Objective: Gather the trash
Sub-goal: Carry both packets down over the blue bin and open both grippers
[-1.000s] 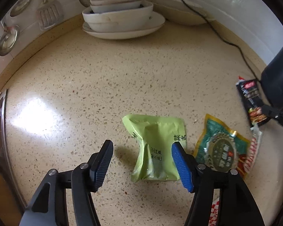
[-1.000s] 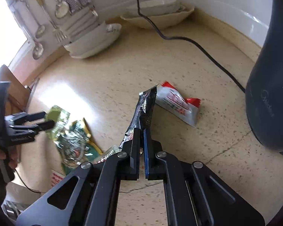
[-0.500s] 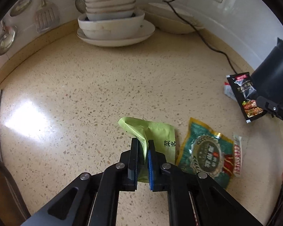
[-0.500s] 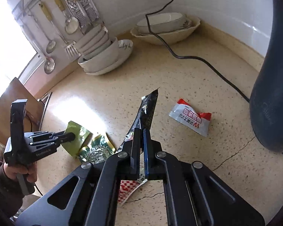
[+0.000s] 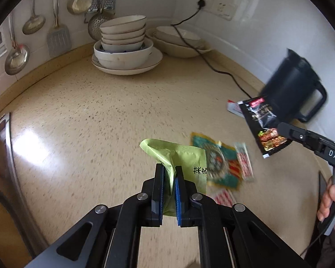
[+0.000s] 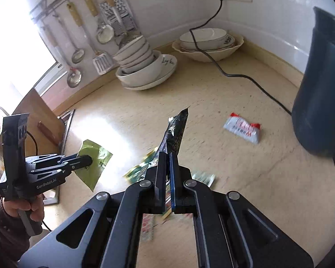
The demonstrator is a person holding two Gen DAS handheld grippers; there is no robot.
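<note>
- Your left tool [image 5: 169, 172] is pinched nearly closed on the green wrapper [image 5: 181, 156], gripping it at a crumpled fold; from the right wrist view the wrapper [image 6: 93, 163] hangs clear above the surface [image 5: 89, 122].
- Your right tool [image 6: 166, 163] is likewise clamped tight on the black sachet [image 6: 176, 129], which stands up edge-on from the pads with its long axis running away from you.
- What remains lies below and between both tools: a teal packet [image 5: 221, 163] with a red-striped strip [image 5: 243, 163] just beside it, flat on the surface.
- The red-and-white packet [image 6: 242, 128] lies ahead and to the right of your right tool, near the dark kettle [image 6: 319, 89], so that hand is the nearer one.
- Both tools are full; as I judge it, you must drop these off before reaching for anything more.
</note>
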